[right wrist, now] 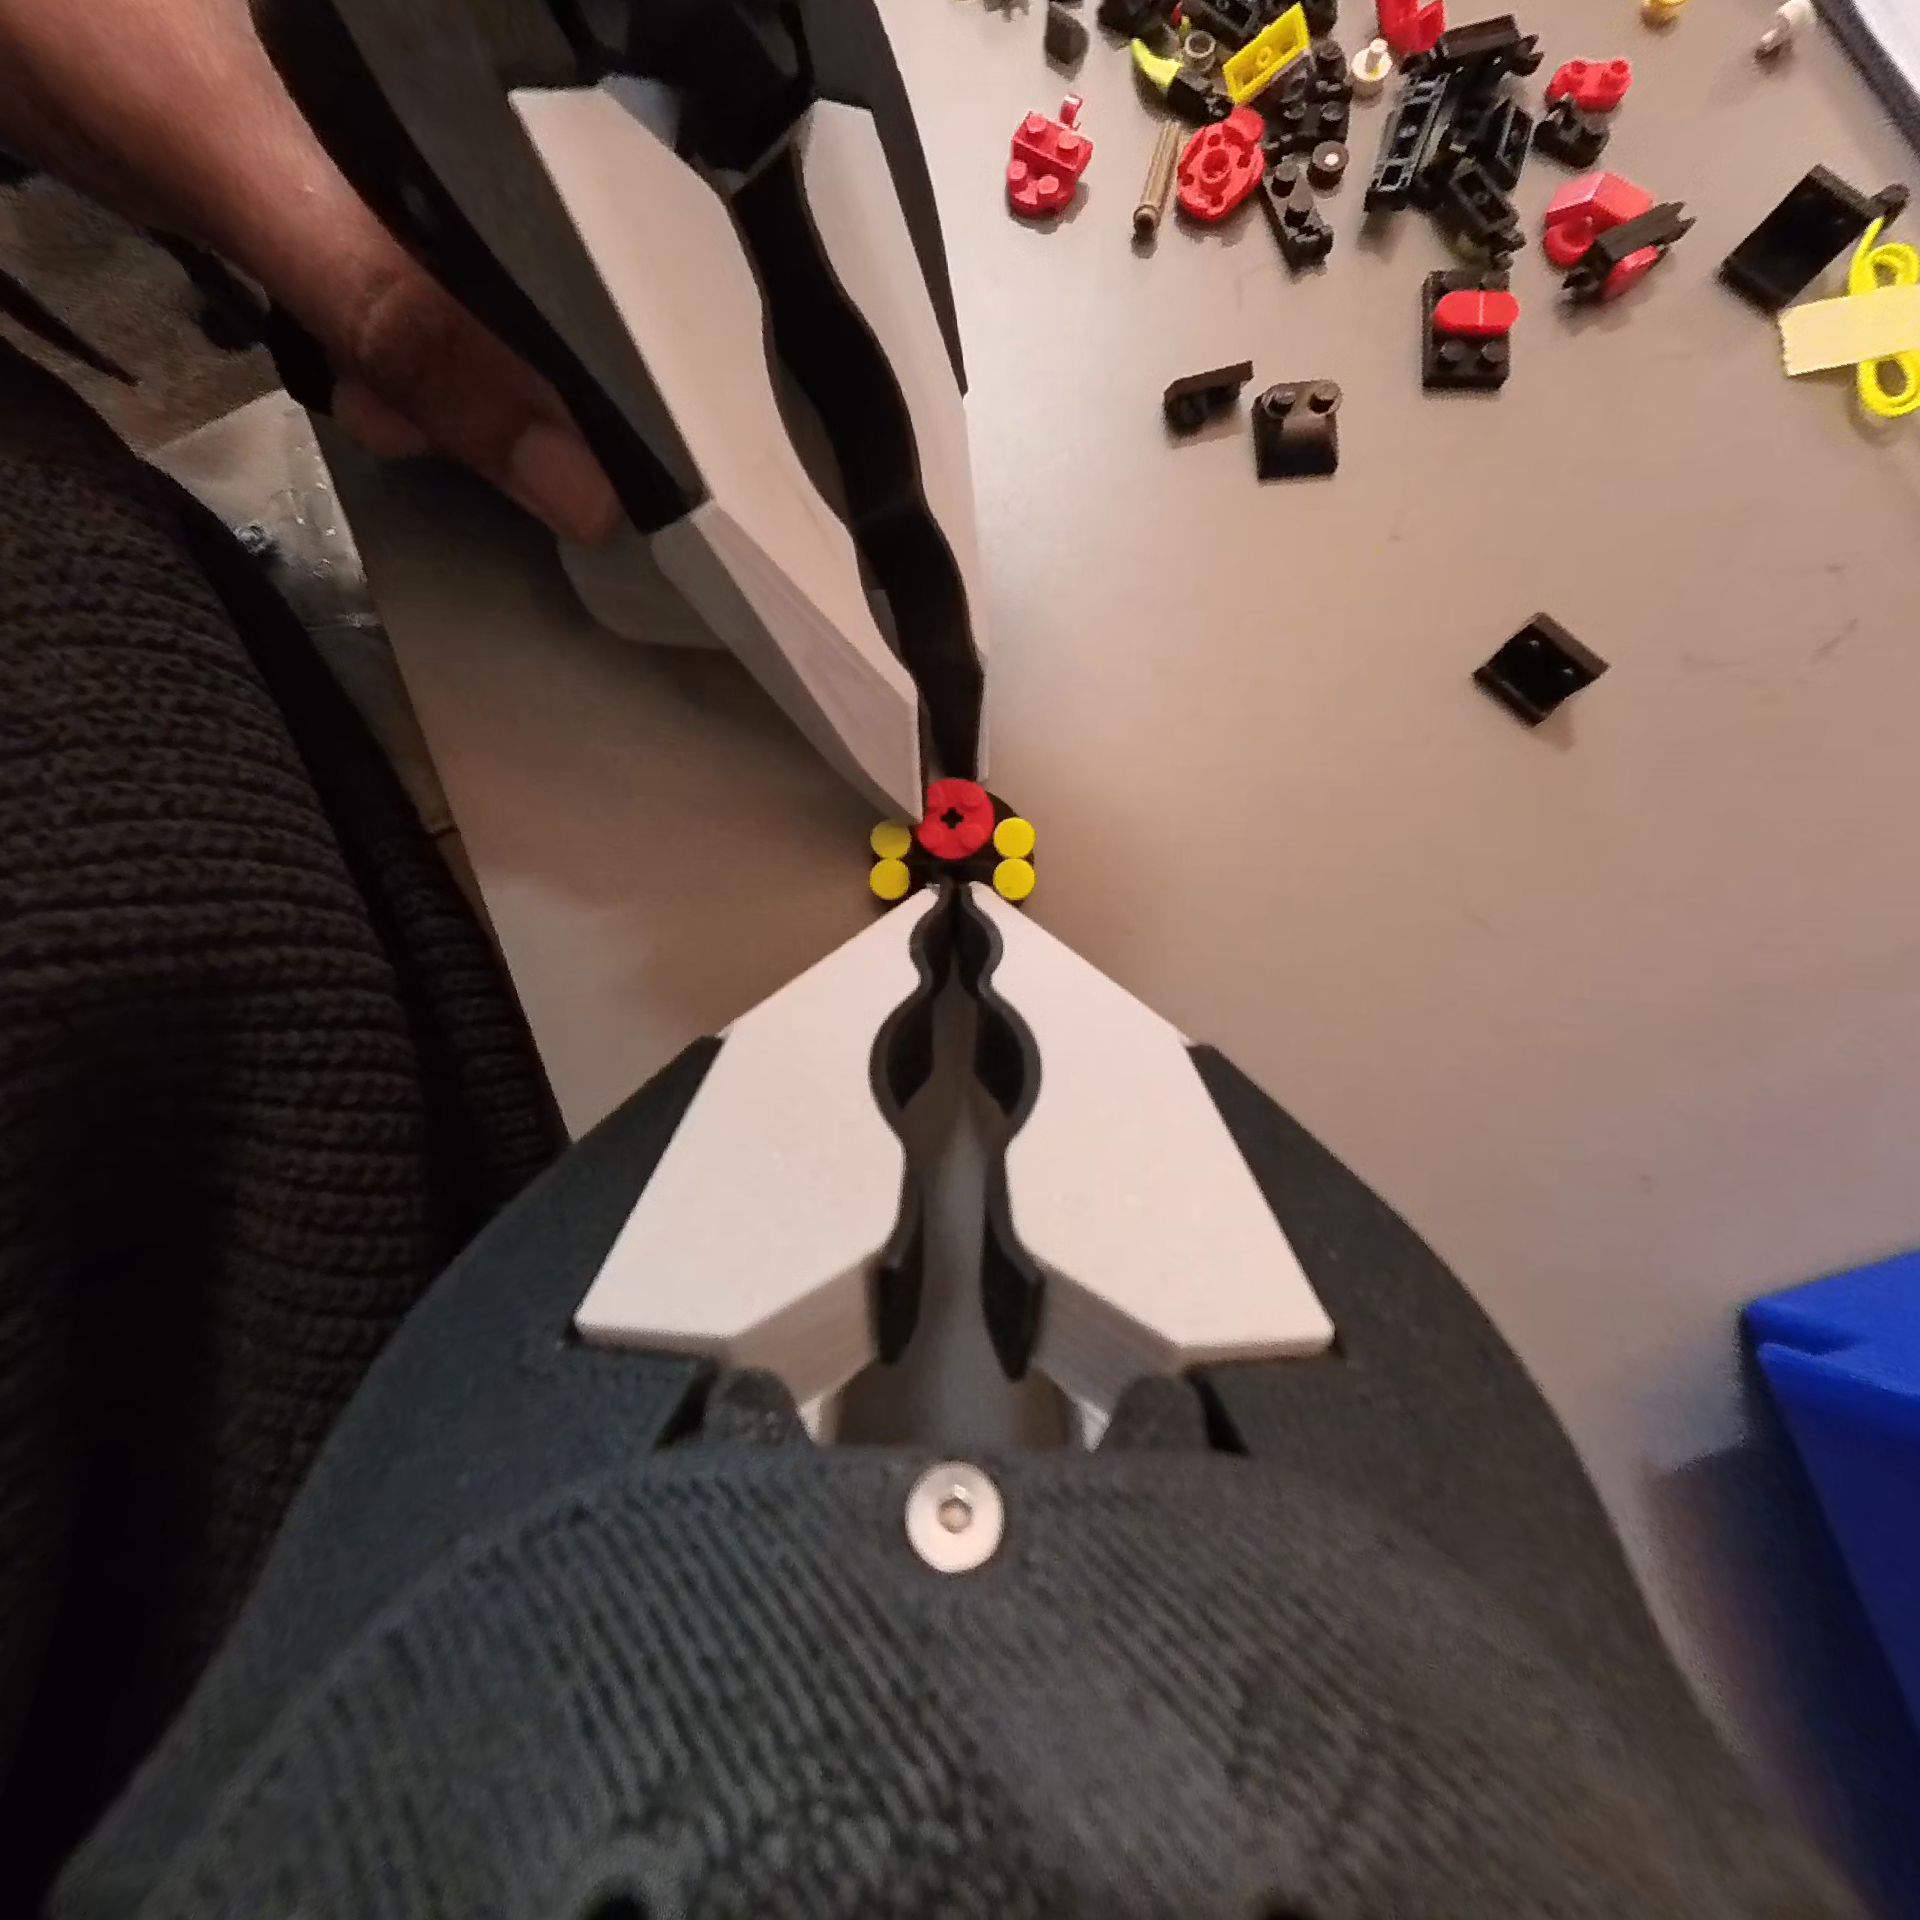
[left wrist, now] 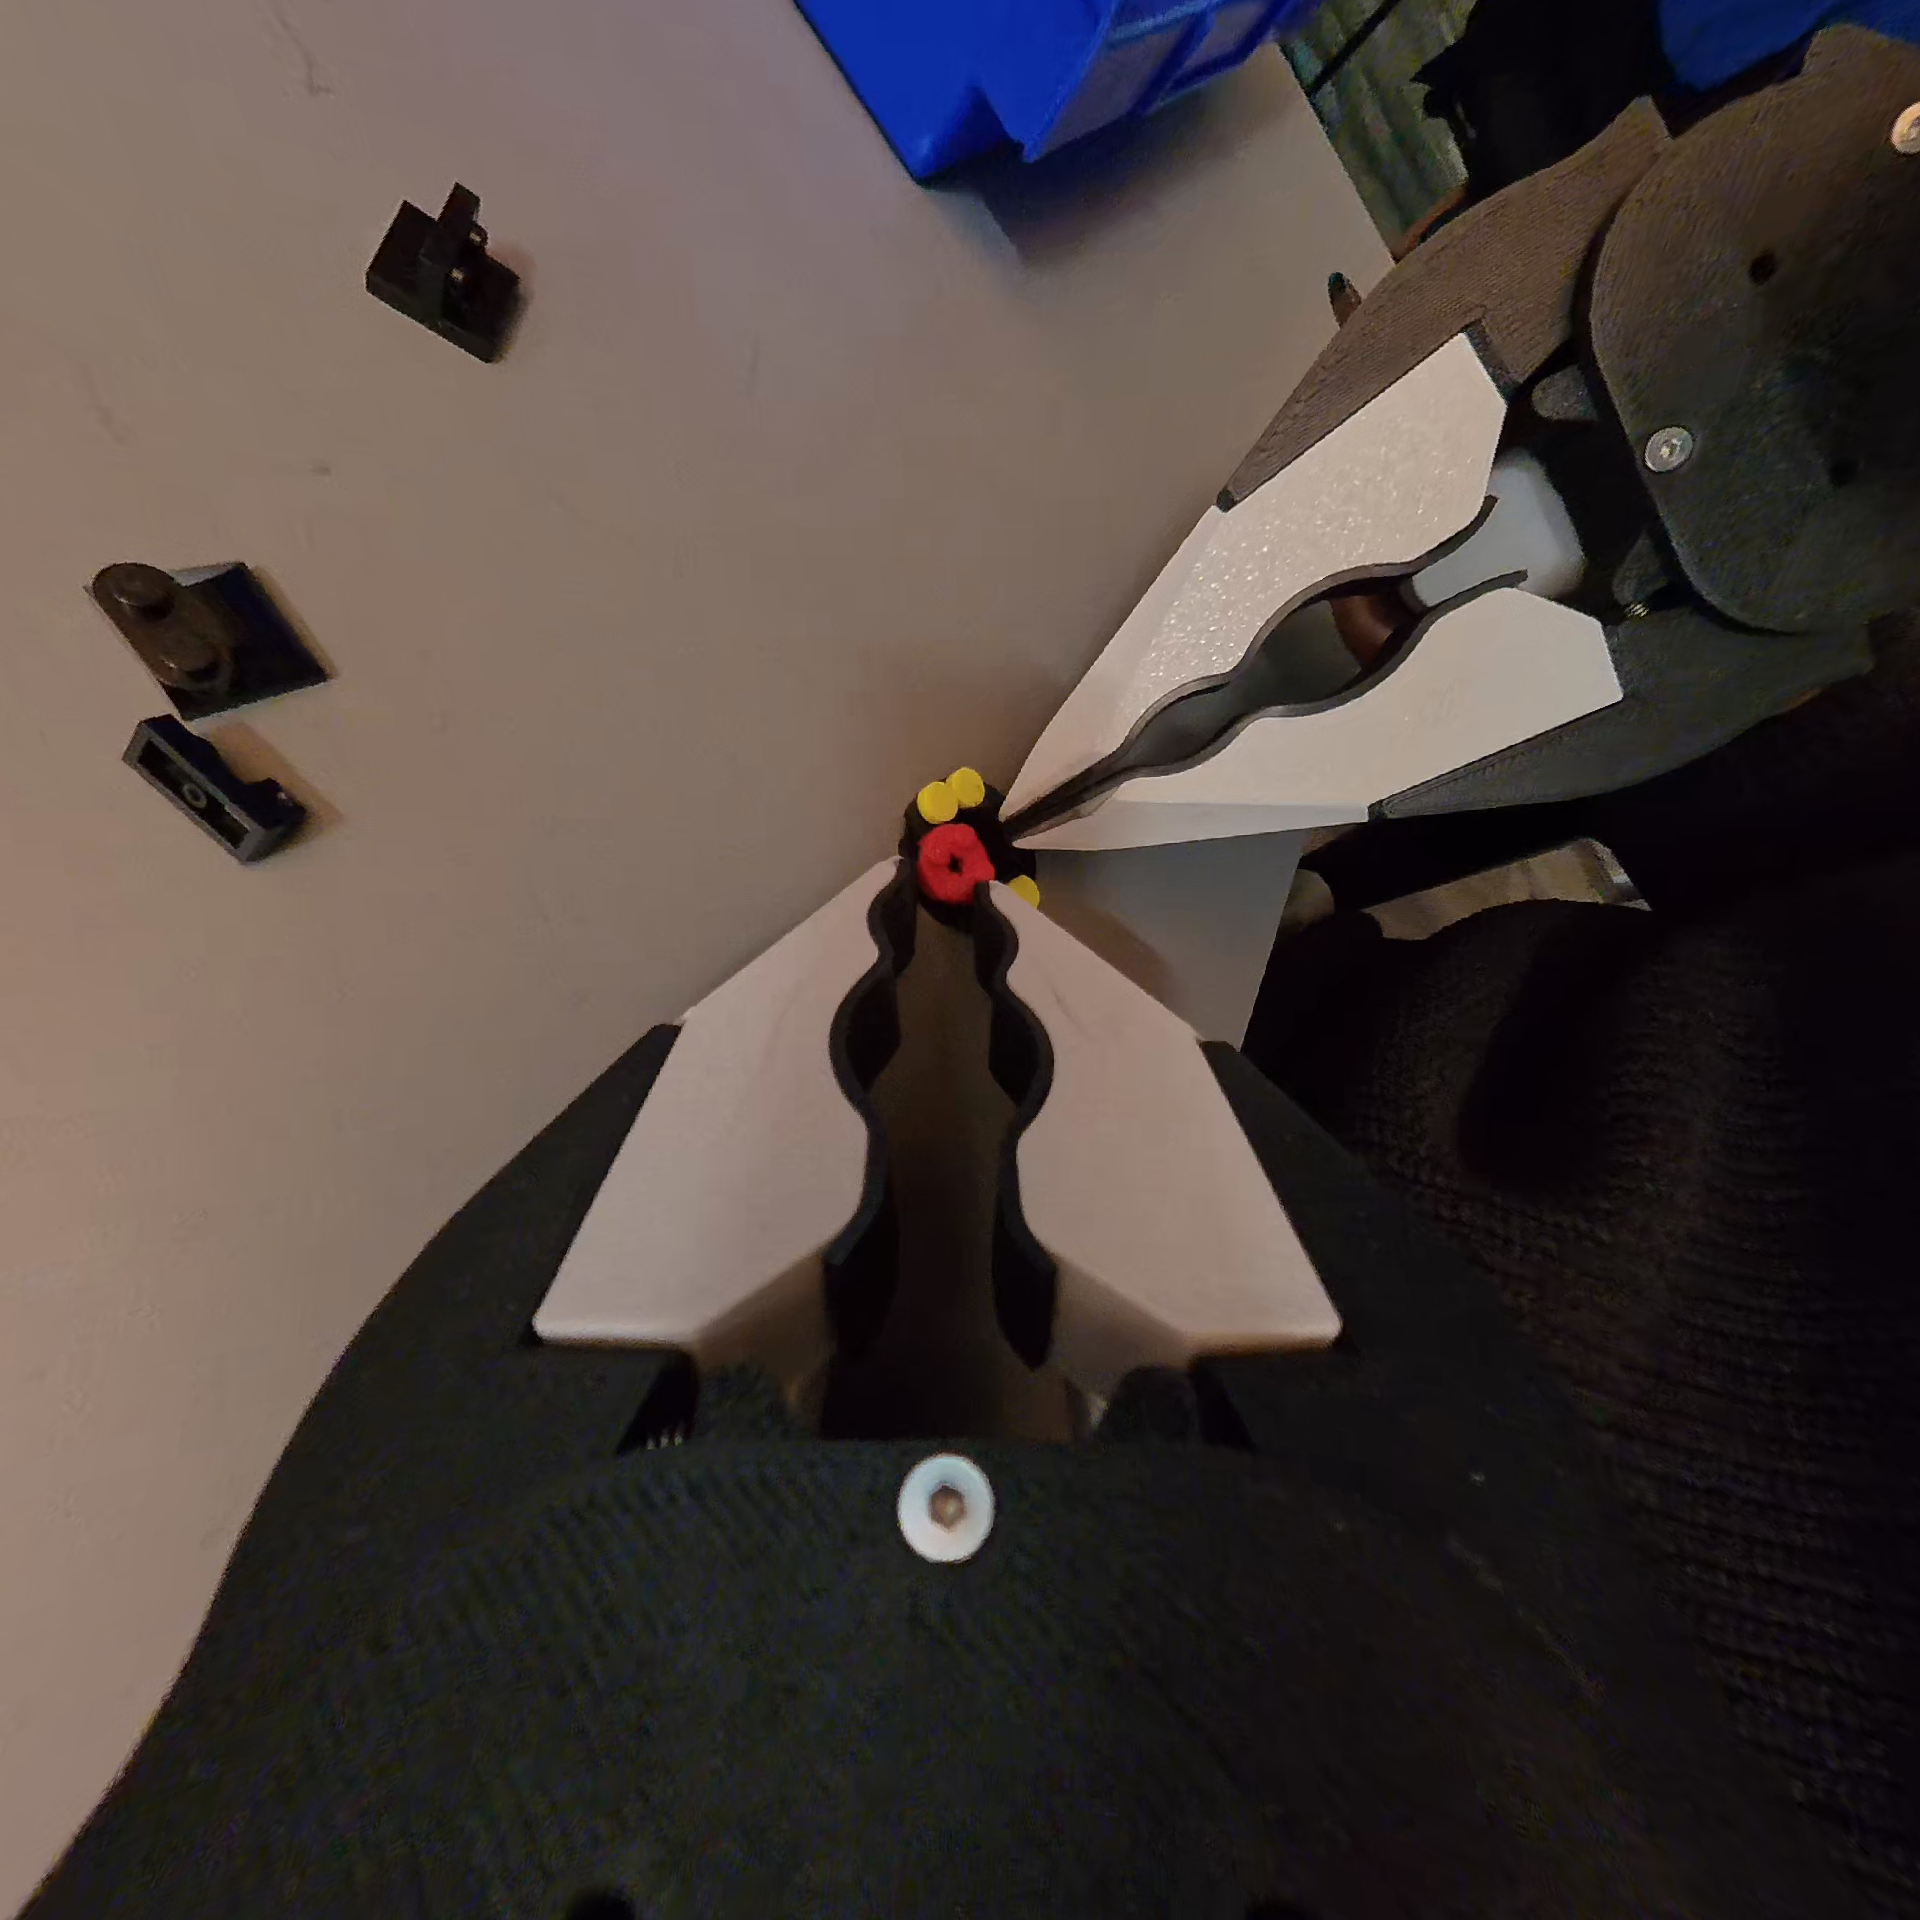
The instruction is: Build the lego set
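A small black assembly with yellow studs [right wrist: 890, 858] and a red round piece [right wrist: 954, 821] on top is held in the air between both grippers, above the grey table [right wrist: 1299, 935]. My left gripper [left wrist: 948, 885] is shut on the red round piece [left wrist: 954, 860]; in the right wrist view it [right wrist: 951, 795] reaches in from above. My right gripper [right wrist: 951, 902] is shut on the black assembly's edge between the yellow stud pairs; in the left wrist view it [left wrist: 1016, 826] comes in from the upper right. The black base is mostly hidden by the fingertips.
Three loose black pieces [left wrist: 445, 272] [left wrist: 208, 639] [left wrist: 213, 787] lie on the table to the left. A pile of red, black and yellow pieces [right wrist: 1403, 135] lies far right, with a black tile [right wrist: 1538, 667] nearer. Blue bins [left wrist: 997, 73] [right wrist: 1849, 1455] stand at the edges. A hand [right wrist: 447, 364] holds the left gripper. Only a small space, under 4 cm, lies between the two pairs of fingers. Left tips and right tips are each some 11 cm from the black tile [right wrist: 1538, 667]. Seen from the left wrist view [left wrist: 470, 273] as well.
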Available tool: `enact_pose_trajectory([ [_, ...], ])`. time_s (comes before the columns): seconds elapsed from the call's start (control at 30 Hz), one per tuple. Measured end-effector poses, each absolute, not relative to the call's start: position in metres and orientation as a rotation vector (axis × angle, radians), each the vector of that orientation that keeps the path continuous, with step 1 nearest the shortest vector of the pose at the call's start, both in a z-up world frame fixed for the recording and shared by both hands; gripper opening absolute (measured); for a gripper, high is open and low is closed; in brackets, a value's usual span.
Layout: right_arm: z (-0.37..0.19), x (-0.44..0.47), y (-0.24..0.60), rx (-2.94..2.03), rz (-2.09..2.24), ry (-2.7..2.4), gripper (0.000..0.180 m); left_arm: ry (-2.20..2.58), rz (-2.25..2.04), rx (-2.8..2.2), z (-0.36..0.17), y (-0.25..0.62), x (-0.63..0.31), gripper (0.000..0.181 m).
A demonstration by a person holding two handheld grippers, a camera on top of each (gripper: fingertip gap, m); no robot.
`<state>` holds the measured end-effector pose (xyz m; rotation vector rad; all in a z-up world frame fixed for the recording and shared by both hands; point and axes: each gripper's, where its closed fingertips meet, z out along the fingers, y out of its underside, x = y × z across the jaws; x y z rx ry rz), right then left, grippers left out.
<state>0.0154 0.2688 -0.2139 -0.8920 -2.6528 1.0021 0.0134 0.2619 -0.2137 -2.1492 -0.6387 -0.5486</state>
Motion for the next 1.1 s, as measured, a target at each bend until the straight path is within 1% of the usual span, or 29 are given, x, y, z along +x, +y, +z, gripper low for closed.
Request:
enact_pose_trajectory([
  [0.1, -0.212, 0.018, 0.270, -0.958, 1.078, -2.669, 0.001, -0.648, -0.568, -2.142, -0.214, 0.262, 0.014, 0.008],
  [0.2, -0.203, 0.013, 0.274, -1.057, 1.198, -2.623, 0.007, -0.660, -0.583, -2.132, -0.213, 0.261, 0.013, 0.007],
  [0.33, -0.205, 0.012, 0.274, -1.157, 1.273, -2.623, 0.023, -0.661, -0.577, -2.121, -0.212, 0.261, 0.011, 0.003],
  [0.37, -0.207, 0.013, 0.273, -1.164, 1.268, -2.631, 0.029, -0.660, -0.577, -2.117, -0.211, 0.261, 0.011, 0.000],
  [0.53, -0.210, 0.016, 0.262, -1.078, 1.192, -2.649, 0.049, -0.679, -0.600, -2.119, -0.214, 0.260, 0.012, 0.000],
  [0.7, -0.218, 0.023, 0.259, -0.944, 0.941, -2.660, 0.065, -0.676, -0.608, -2.123, -0.214, 0.259, 0.014, 0.002],
  [0.8, -0.216, 0.027, 0.256, -0.969, 0.923, -2.639, 0.061, -0.677, -0.619, -2.116, -0.212, 0.257, 0.015, 0.004],
  [1.0, -0.219, 0.019, 0.266, -1.019, 0.887, -2.585, 0.036, -0.683, -0.624, -2.109, -0.212, 0.254, 0.013, 0.005],
  [1.03, -0.218, 0.018, 0.268, -1.027, 0.896, -2.583, 0.030, -0.682, -0.626, -2.107, -0.211, 0.254, 0.013, 0.005],
  [1.1, -0.218, 0.017, 0.268, -1.039, 0.927, -2.587, 0.030, -0.680, -0.629, -2.104, -0.211, 0.254, 0.013, 0.006],
])
